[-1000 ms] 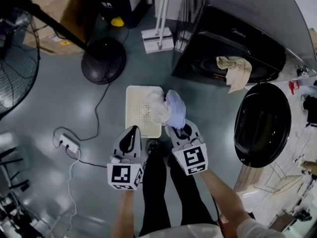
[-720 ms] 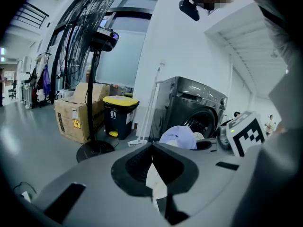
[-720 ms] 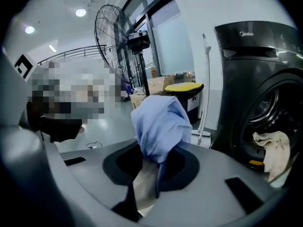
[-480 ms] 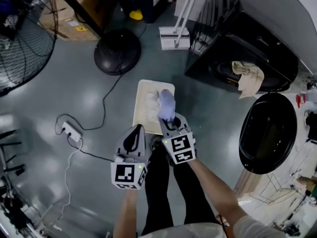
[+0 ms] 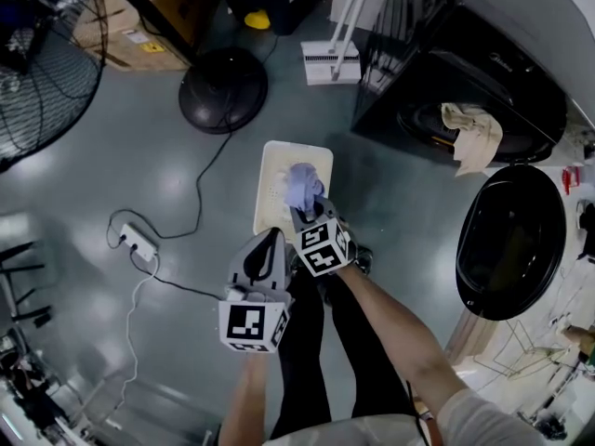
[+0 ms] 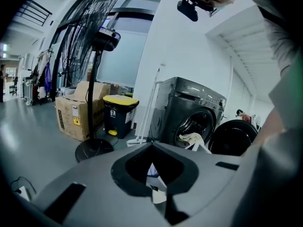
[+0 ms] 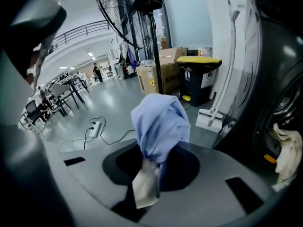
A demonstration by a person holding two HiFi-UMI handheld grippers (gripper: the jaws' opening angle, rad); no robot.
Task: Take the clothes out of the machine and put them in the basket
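Over the near right corner of the basket (image 5: pixel 272 177), which stands on the floor in front of the machine (image 5: pixel 483 63), my right hand-held gripper (image 5: pixel 305 217) has dropped noticeably in the last second. It is still clamped on the pale blue garment (image 5: pixel 302 186), which has come down with it from well above the basket to just over its rim. A paler scrap shows at the jaws beneath the blue cloth. I cannot tell whether it is part of the same garment or a second piece.

My left hand-held gripper (image 5: pixel 272 237) has hardly shifted. It hangs just beside the right one, at the basket's near edge, with its jaws together and nothing in them.

I judge this to be the end of the carry. The garment is above the basket but not yet let go, so opening the right jaws should be what is left of this load.

By count I have:
- two hand-held grippers, one loaded and one free
- one basket
- one machine, its round door (image 5: pixel 507 244) swung open
- one blue garment in the grip
- one beige cloth (image 5: pixel 474 133) still draped out of the drum mouth, so at least one more trip remains

Whether anything white already lies in the basket I cannot make out.
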